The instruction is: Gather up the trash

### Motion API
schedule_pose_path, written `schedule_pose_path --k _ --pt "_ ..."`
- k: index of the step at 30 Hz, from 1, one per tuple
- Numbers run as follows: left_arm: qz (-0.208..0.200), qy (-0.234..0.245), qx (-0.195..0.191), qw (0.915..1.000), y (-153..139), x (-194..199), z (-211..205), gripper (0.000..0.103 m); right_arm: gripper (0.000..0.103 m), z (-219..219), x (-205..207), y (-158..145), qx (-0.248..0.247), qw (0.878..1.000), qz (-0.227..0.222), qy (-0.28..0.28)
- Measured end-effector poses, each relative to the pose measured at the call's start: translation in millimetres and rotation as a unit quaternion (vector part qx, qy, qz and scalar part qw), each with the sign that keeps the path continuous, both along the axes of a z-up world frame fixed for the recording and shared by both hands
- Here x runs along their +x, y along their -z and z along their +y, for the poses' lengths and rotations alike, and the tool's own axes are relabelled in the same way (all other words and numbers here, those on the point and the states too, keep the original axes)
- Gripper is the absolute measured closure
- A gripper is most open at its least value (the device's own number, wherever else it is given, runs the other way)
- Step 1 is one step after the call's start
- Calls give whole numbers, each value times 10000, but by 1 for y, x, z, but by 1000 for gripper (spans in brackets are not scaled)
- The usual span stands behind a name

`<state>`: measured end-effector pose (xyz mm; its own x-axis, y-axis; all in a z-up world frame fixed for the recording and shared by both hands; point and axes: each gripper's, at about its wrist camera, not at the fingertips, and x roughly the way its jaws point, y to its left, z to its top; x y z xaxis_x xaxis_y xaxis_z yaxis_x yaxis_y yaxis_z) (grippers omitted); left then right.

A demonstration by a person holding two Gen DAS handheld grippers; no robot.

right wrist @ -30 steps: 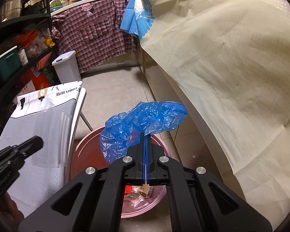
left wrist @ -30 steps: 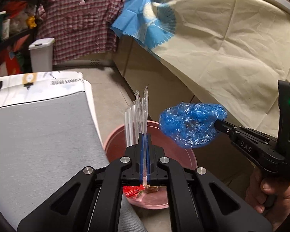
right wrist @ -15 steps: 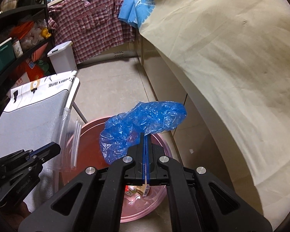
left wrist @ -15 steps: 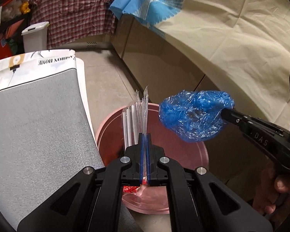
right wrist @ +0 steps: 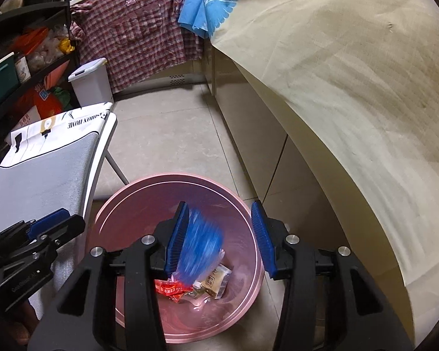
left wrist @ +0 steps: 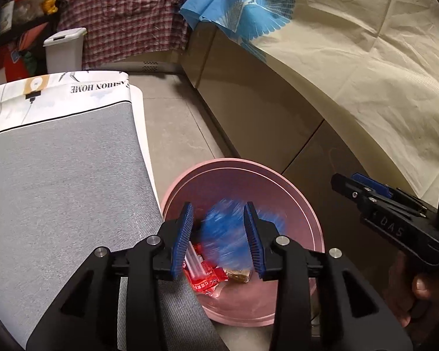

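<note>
As both angle down over pink basin (right wrist: 257, 266), L claw (left wrist: 219, 234) & R claw (right wrist: 221, 234) just opened; blue bag (right wrist: 200, 251) loose, blurred.

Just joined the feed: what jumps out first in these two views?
A blurred blue plastic bag dropping into the pink basin on the floor, between the right gripper's jaws, which have just been opening. The left gripper also stands open over the basin, clear straws lying below on a red wrapper.

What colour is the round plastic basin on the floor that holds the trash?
Pink. The round plastic basin shows best in the right wrist view.
</note>
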<state>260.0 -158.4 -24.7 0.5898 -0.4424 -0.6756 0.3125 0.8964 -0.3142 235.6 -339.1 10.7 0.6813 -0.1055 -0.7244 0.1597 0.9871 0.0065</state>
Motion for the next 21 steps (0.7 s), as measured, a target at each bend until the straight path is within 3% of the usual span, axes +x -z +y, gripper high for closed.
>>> schedule_pose_path --k 4,11,17,21 --pt "-89 -70 45 9999 -11 -13 6 61 57 -2 -13 -10 95 9997 -219 87" --pt "-370 -464 303 9978 -40 -50 32 34 37 9 -46 -35 123 9974 -702 -44" --pt "-491 -770 442 9948 -54 -90 60 32 14 21 -100 -61 173 9925 -1207 -109" --pt "-523 -846 412 9942 -59 -115 74 32 7 35 -141 -70 140 9894 -1443 -126"
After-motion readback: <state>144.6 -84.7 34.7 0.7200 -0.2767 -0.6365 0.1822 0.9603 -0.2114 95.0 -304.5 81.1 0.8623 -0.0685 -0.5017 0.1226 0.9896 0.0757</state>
